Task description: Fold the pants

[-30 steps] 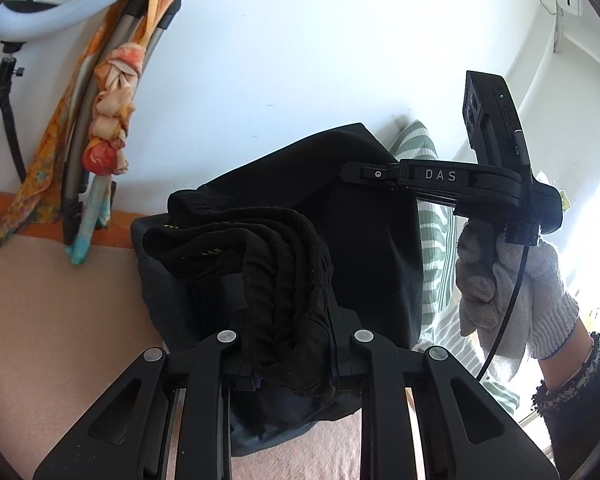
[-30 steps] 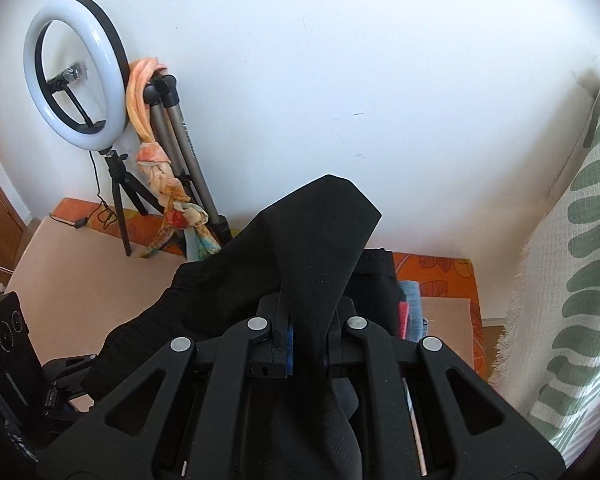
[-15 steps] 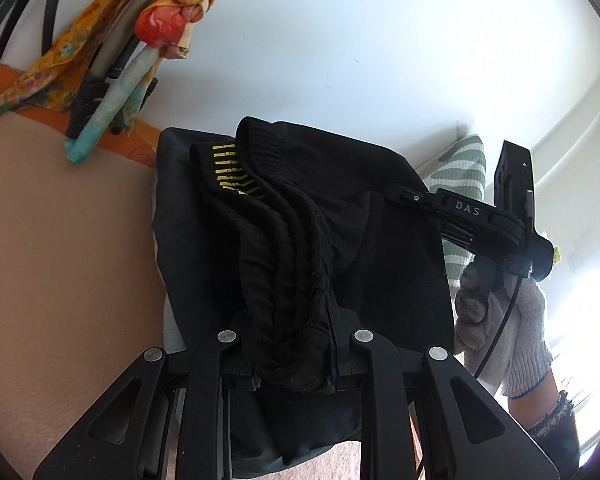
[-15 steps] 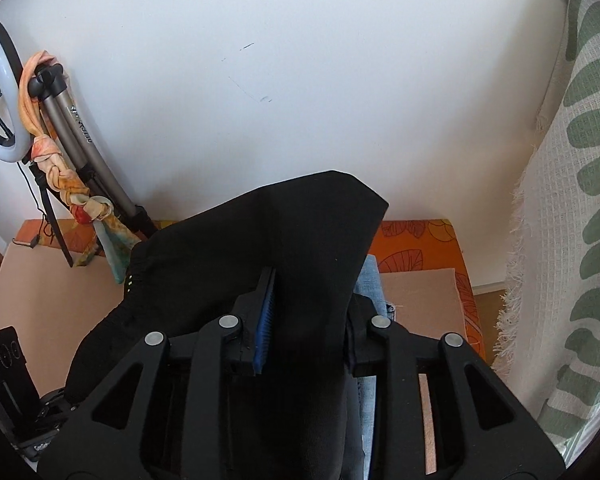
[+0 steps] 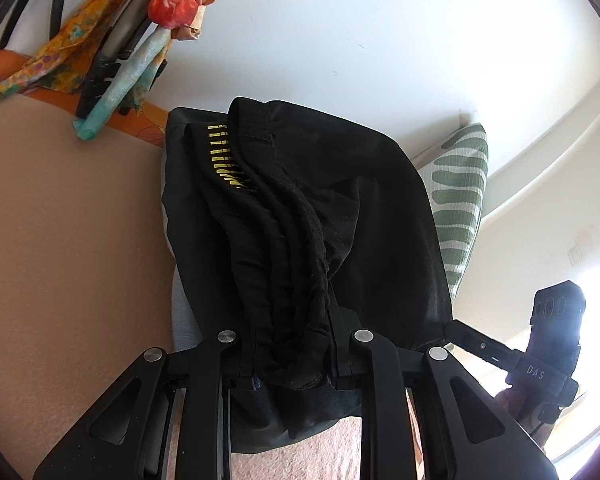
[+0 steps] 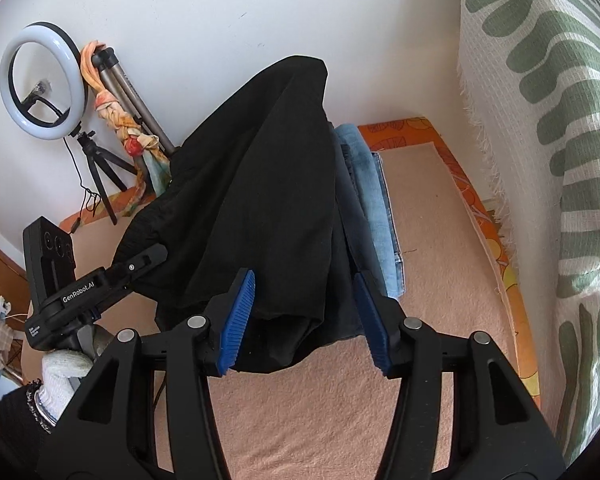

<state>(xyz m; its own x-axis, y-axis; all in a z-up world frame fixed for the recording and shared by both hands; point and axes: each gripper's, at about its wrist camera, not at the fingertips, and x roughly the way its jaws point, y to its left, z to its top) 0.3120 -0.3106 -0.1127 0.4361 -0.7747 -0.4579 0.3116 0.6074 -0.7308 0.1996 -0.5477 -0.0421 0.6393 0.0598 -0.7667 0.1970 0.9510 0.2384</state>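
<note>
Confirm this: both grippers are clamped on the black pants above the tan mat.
Not quite. Only the left gripper is clamped on the black pants. The right wrist view shows the right gripper open, its blue pads apart. The tan mat below is correct.

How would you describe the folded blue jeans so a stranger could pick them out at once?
Start at the peach mat with the orange leaf-print border. On it, toward the white wall, lies a stack of clothes under the black pants. The folded jeans peek out on the stack's right side, the only light blue denim there.
</note>
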